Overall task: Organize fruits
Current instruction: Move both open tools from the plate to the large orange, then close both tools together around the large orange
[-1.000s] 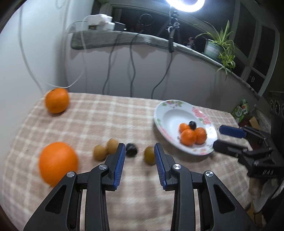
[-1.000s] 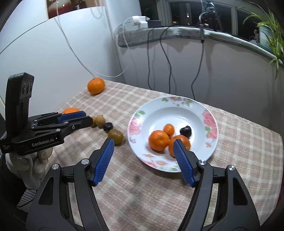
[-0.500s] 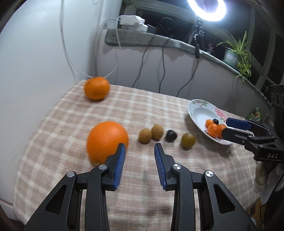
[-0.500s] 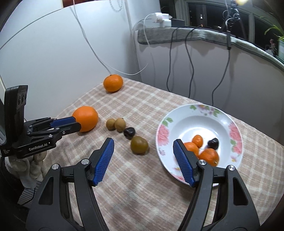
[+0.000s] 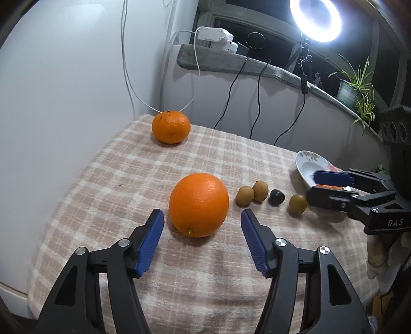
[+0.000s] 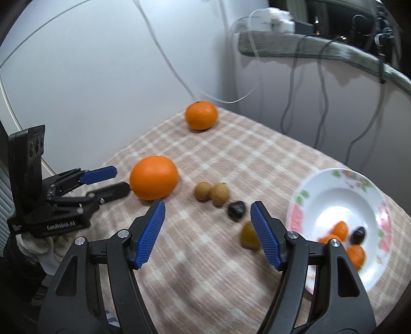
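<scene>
A large orange (image 5: 199, 204) lies on the checked cloth just ahead of my open left gripper (image 5: 202, 218), between its blue pads but untouched; it also shows in the right wrist view (image 6: 153, 177). A second orange (image 5: 170, 126) sits at the far corner. Two brown fruits (image 5: 251, 192), a dark fruit (image 5: 276, 197) and a green-brown fruit (image 5: 298, 204) lie in a row toward the flowered plate (image 6: 331, 185), which holds small oranges (image 6: 355, 254) and a dark fruit (image 6: 358, 235). My right gripper (image 6: 207, 210) is open and empty above the row.
White wall (image 5: 64, 77) runs along the table's left side. A ledge (image 5: 231, 64) with cables, a charger and a ring light (image 5: 318, 18) stands behind. A potted plant (image 5: 357, 87) is at the back right. The table edge is near on the left.
My left gripper has swung left to the large orange and its jaws have opened wider. My right gripper has moved left from over the plate to over the row of small fruits.
</scene>
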